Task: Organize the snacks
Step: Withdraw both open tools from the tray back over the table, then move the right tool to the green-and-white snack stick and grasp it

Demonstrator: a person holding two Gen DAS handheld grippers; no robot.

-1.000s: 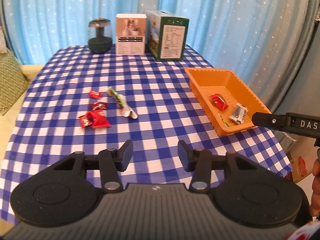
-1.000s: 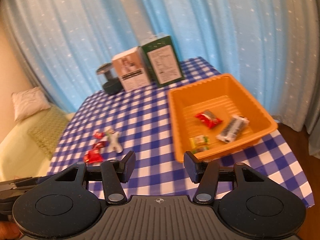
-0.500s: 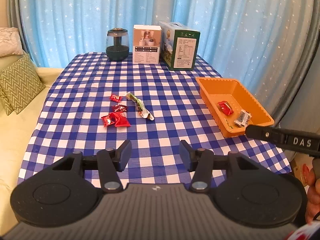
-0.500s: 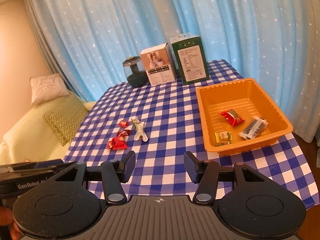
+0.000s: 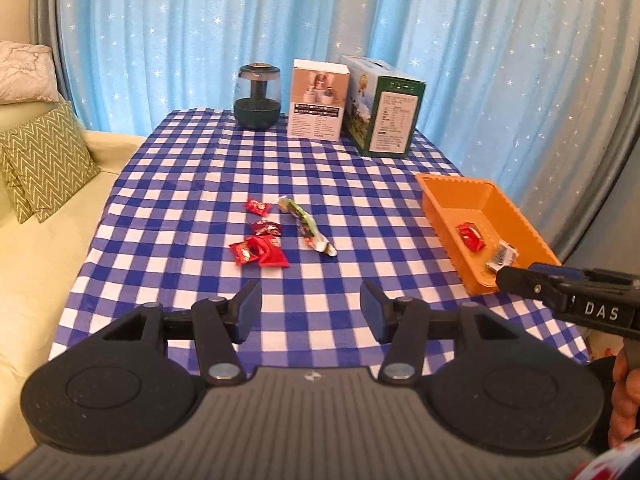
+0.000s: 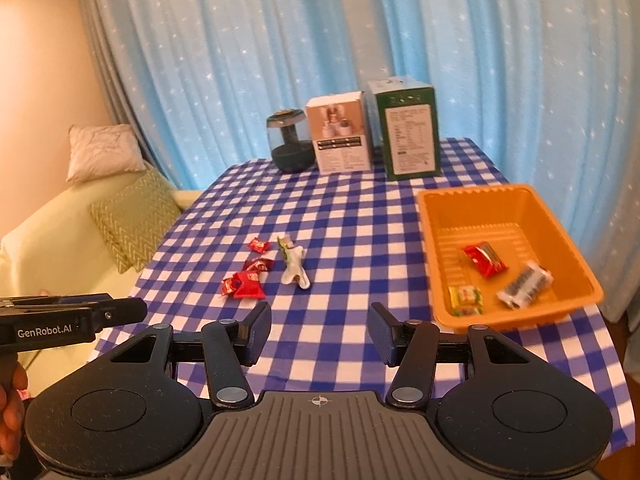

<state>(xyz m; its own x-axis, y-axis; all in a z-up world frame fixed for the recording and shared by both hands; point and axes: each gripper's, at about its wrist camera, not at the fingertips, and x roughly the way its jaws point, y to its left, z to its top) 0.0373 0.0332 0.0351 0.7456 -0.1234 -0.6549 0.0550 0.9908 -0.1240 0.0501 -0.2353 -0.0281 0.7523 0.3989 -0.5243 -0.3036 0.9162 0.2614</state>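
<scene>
Several red snack packets (image 5: 260,250) (image 6: 244,284) and a long green-and-white packet (image 5: 306,226) (image 6: 294,264) lie mid-table on the blue checked cloth. An orange tray (image 5: 440,204) (image 6: 576,248) at the right holds a red packet (image 6: 485,259), a silver-black packet (image 6: 526,285) and a yellow-green packet (image 6: 465,300). My left gripper (image 5: 310,312) is open and empty, above the table's near edge. My right gripper (image 6: 320,334) is open and empty, also at the near edge, left of the tray.
A dark glass jar (image 5: 257,96), a white box (image 5: 319,99) and a green box (image 5: 384,106) stand at the table's far edge before a blue curtain. A sofa with zigzag cushions (image 5: 44,160) is at the left.
Both grippers have pulled back and up from the table, so the table and tray look smaller and farther. Both stay open. No snack has moved.
</scene>
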